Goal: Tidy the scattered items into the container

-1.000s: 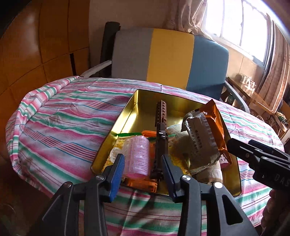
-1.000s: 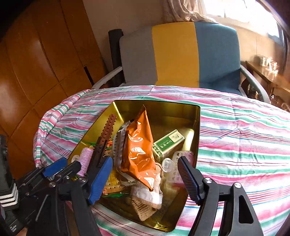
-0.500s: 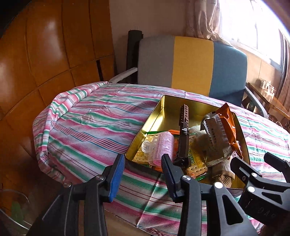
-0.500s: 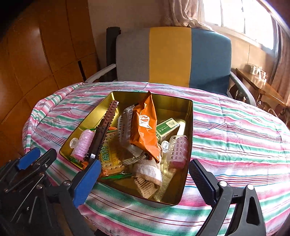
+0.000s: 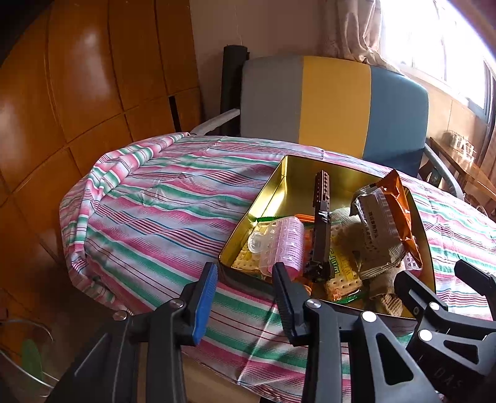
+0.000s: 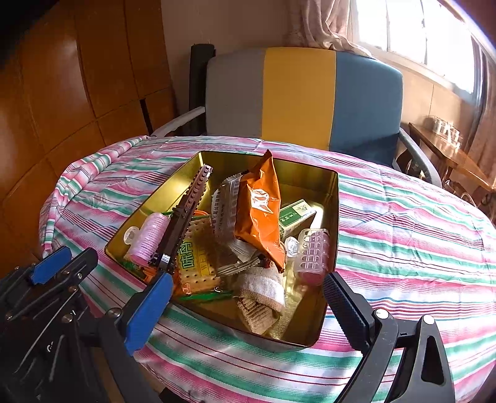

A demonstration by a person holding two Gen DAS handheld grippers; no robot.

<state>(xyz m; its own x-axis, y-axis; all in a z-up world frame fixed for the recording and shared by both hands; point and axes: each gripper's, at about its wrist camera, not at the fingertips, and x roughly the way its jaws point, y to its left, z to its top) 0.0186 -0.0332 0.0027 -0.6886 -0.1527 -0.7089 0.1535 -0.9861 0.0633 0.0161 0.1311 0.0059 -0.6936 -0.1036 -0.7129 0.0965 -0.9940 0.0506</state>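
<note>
The near wall of the gold tin (image 5: 365, 310) is partly covered by the left gripper (image 5: 245, 285) in the left wrist view. In the right wrist view the near left corner of the tin (image 6: 313, 334) is hidden behind the blue pad of the right gripper (image 6: 248, 297). The cracker packet (image 6: 195, 266) is half buried under the brick strip (image 6: 186, 214) and the orange snack bag (image 6: 263, 210). The small print on the green box (image 6: 294, 214) cannot be read. The items on the side table (image 6: 446, 133) at the far right are blurred. The metal bucket (image 5: 21, 369) is cut off by the left edge.

Tricolour armchair (image 6: 300, 99) against wood-panelled wall (image 6: 77, 77), bright window (image 6: 418, 28).
</note>
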